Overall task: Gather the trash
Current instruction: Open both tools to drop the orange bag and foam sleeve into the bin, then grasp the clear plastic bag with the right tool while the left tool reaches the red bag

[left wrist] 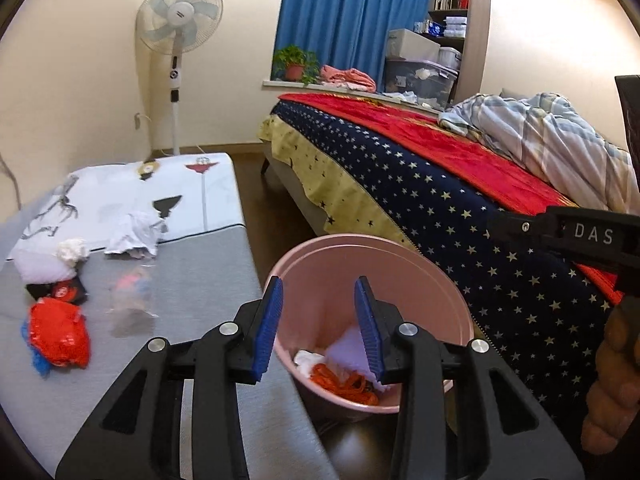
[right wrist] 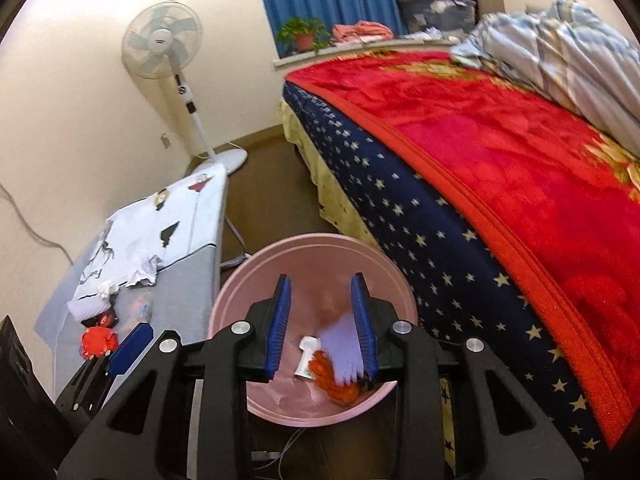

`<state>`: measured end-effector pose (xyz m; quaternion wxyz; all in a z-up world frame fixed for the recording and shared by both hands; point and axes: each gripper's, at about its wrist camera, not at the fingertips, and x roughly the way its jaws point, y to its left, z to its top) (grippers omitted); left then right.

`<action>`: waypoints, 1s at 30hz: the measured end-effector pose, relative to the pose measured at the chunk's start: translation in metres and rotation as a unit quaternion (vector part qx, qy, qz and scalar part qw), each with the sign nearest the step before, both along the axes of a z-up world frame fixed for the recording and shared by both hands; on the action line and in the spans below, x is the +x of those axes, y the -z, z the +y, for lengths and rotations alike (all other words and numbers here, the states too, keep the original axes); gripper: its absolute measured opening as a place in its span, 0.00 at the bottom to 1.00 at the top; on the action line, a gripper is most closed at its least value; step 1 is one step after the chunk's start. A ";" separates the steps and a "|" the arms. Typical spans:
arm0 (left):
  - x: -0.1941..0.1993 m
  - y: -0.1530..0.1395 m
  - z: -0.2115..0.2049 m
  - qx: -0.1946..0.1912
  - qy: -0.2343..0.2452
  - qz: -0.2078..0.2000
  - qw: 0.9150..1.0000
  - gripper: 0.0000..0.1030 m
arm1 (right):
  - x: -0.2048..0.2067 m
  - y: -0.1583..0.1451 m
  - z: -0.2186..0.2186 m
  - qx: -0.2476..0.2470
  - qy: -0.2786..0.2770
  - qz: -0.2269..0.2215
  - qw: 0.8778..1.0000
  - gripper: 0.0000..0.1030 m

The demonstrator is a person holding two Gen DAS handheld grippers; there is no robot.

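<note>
Left wrist view: the left gripper [left wrist: 318, 326] hangs over the near rim of the pink bin [left wrist: 432, 264], its fingers [left wrist: 269, 328] spread wide with nothing between them. Below and just beyond the tips, the bin bottom holds an orange tangle [left wrist: 348, 384], a white scrap and a pale lilac piece. The right wrist view shows the right gripper [right wrist: 322, 326] directly above the same bin, fingers likewise wide and empty.

The trash still to collect lies on the grey tabletop [left wrist: 192, 288], to the left of the left fingers. Nearest is a red bag [left wrist: 58, 334] with blue beneath it; it looks light and crinkly, and a pinch on a bunched fold near its top should hold. A little further, between it and the fingers, sits a clear wrapper [left wrist: 134, 300], probably slippery and thin, best taken by a raised edge. Beyond are a dark packet [left wrist: 64, 292] and a white wad [left wrist: 72, 250], then crumpled paper [left wrist: 138, 234], all soft and likely weightless. Far off stand a fan [left wrist: 178, 16] and the bed [left wrist: 420, 168].
</note>
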<state>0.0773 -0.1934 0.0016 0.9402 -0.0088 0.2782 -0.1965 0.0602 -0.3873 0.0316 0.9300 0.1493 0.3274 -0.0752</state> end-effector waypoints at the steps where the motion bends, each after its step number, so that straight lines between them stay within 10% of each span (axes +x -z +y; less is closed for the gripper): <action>1: -0.002 -0.002 0.006 0.001 -0.004 -0.004 1.000 0.35 | -0.001 -0.001 0.002 0.001 -0.003 -0.003 1.000 0.31; 30: 0.006 0.021 0.190 -0.007 -0.236 0.009 0.972 0.26 | 0.068 0.040 0.168 0.035 -0.194 -0.015 0.980 0.31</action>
